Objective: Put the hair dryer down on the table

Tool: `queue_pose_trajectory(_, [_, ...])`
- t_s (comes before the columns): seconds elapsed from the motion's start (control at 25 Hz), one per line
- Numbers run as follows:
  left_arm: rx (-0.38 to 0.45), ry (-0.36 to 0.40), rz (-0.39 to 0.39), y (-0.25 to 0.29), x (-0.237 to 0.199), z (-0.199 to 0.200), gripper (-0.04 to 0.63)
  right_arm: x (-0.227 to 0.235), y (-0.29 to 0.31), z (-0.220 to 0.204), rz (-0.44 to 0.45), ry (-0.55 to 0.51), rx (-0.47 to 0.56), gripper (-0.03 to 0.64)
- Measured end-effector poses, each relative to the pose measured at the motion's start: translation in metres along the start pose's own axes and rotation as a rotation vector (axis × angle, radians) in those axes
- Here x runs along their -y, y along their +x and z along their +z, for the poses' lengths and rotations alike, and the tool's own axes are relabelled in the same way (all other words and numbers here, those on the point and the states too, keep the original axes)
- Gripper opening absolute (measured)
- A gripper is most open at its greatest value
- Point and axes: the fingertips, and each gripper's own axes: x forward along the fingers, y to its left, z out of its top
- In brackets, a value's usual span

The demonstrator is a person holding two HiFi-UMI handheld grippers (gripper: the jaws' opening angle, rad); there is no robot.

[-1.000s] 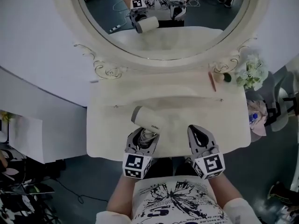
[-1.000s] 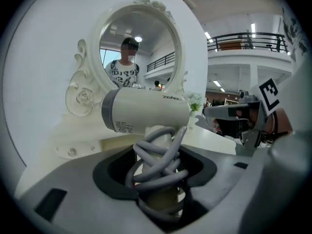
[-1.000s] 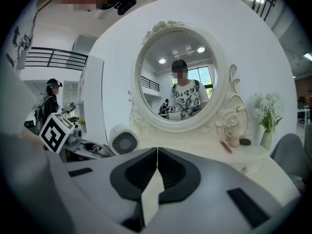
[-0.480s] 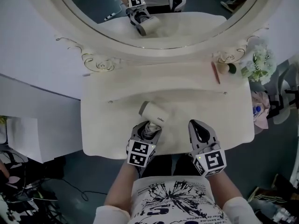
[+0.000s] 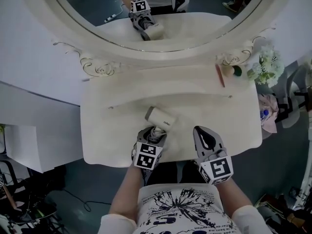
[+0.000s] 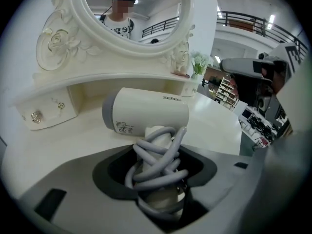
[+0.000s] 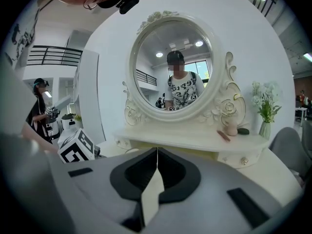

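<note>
At the table (image 5: 105, 147) front edge, left gripper (image 5: 153, 132) clamped on hair dryer (image 5: 161, 117); right gripper (image 5: 203, 133) closed, open room ahead.

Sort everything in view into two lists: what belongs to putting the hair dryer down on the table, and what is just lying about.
Part of the job:
- hair dryer, cord wound round its handle
- left gripper, closed on that handle
- table, where it goes

Just lying about:
- right gripper, shut and empty
- mirror
- flowers
- reddish stick on the shelf
</note>
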Motion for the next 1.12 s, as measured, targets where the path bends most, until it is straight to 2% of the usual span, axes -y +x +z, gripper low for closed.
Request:
queue_pose_trajectory(0.2, [-0.014,0.068,0.017,0.002,0.001,-0.003,0.252,-0.002,-0.002,-0.001,-0.006,-0.005,-0.003,0.018])
queue_pose_trajectory(0.44, [-0.007,0.074,0.009,0.001,0.003,-0.002,0.253,-0.01,-0.006,0.002,0.0,-0.024,-0.009,0.018])
queue_pose_trajectory(0.52, [0.005,0.047,0.017,-0.002,0.0,0.001,0.29,-0.013,-0.007,0.003,0.008,-0.032,-0.008,0.018])
queue_pose_trajectory(0.6, [0.031,0.015,0.023,-0.009,-0.004,0.006,0.299,-0.015,-0.009,0.004,0.009,-0.028,-0.005,0.018])
queue_pose_trajectory(0.84, [0.145,0.011,0.006,-0.037,0.007,0.024,0.302,-0.026,-0.015,0.009,0.015,-0.031,0.009,0.018])
queue_pose_trajectory(0.96, [0.257,-0.004,0.048,-0.064,0.01,0.045,0.301,-0.027,-0.019,0.017,0.017,-0.037,0.03,0.018])
queue_pose_trajectory(1.0, [0.295,-0.011,0.079,-0.075,0.009,0.052,0.276,-0.027,-0.02,0.02,0.018,-0.039,0.038,0.018])
queue_pose_trajectory(1.08, [0.352,-0.02,0.15,-0.095,0.004,0.063,0.145,-0.029,-0.023,0.027,0.018,-0.046,0.057,0.018])
queue_pose_trajectory(1.12, [0.376,-0.019,0.175,-0.103,0.002,0.068,0.111,-0.031,-0.024,0.03,0.018,-0.049,0.066,0.018])
